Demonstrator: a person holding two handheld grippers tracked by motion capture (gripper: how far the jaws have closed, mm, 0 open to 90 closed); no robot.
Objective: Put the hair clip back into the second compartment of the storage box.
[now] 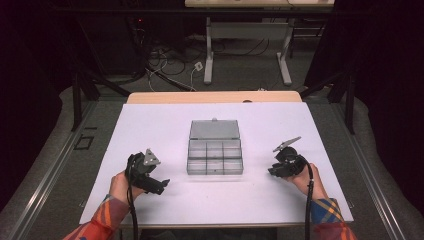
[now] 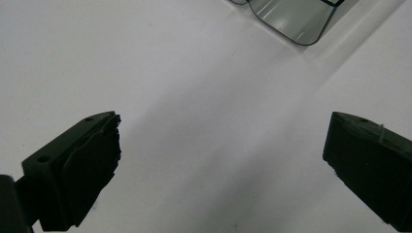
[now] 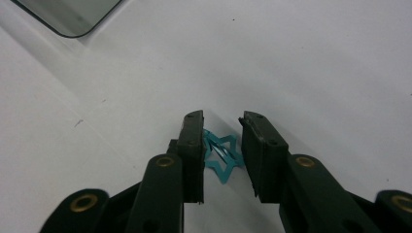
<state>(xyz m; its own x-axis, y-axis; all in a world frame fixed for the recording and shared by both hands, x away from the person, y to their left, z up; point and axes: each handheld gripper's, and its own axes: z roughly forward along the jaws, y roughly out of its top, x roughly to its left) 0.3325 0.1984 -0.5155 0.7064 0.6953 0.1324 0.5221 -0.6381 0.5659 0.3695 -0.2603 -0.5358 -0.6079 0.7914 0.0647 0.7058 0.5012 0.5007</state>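
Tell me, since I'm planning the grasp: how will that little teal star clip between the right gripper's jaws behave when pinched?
The star clip looks thin and flat on the white table, so it is probably light and may slide rather than lift. Its open outline suggests slight springiness. The right gripper has its jaws either side of it, not visibly clamped.

Your high view looks down over the whole table [image 1: 150,200]; both gripper views skim it close, each catching the organizer box's [image 1: 215,148] corner.
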